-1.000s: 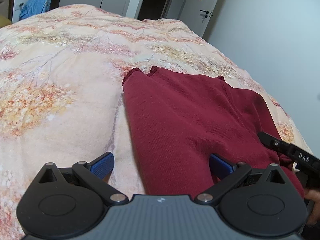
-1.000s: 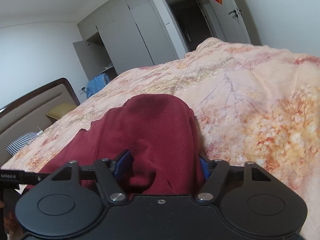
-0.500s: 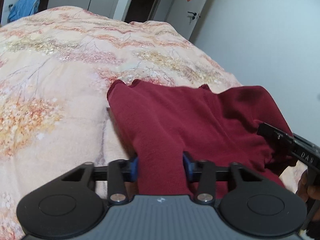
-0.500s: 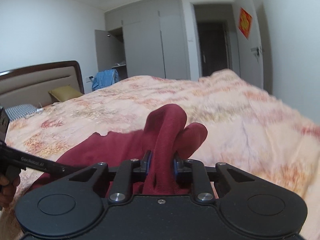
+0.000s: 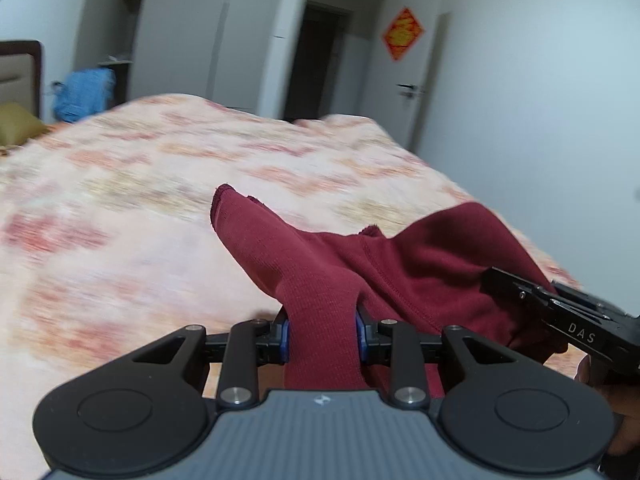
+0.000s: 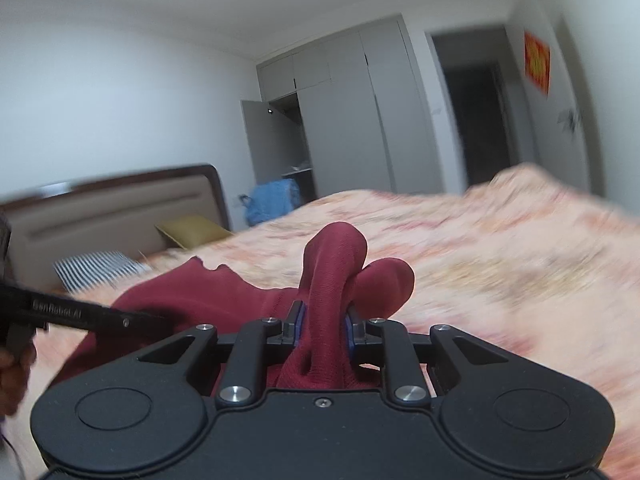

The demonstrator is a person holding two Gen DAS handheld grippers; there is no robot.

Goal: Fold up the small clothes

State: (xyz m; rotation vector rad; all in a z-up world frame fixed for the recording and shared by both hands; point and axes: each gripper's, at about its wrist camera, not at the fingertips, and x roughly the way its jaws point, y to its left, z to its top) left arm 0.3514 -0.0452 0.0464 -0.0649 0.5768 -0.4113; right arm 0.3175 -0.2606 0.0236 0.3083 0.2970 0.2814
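Note:
A dark red knit garment (image 5: 420, 268) lies partly lifted off the floral bedspread (image 5: 140, 220). My left gripper (image 5: 322, 330) pinches a bunched edge of it between its blue pads, its jaws still closing a little. My right gripper (image 6: 323, 326) is shut on another bunched edge of the red garment (image 6: 336, 276), which rises in a fold above the pads. In the left wrist view the right gripper (image 5: 560, 312) shows at the right, gripping the cloth. In the right wrist view the left gripper (image 6: 80, 314) reaches in from the left, held by a hand (image 6: 12, 376).
The bedspread (image 6: 500, 264) spreads wide beyond the garment. A headboard (image 6: 120, 208), a yellow pillow (image 6: 192, 230) and a striped pillow (image 6: 96, 266) lie at the far left. A blue bag (image 5: 84, 94), grey wardrobes (image 6: 344, 120) and a dark doorway (image 5: 316, 64) stand behind.
Both grippers closed on the garment's near edges and rose, lifting the cloth off the bed. The views tilted up, showing more of the room.

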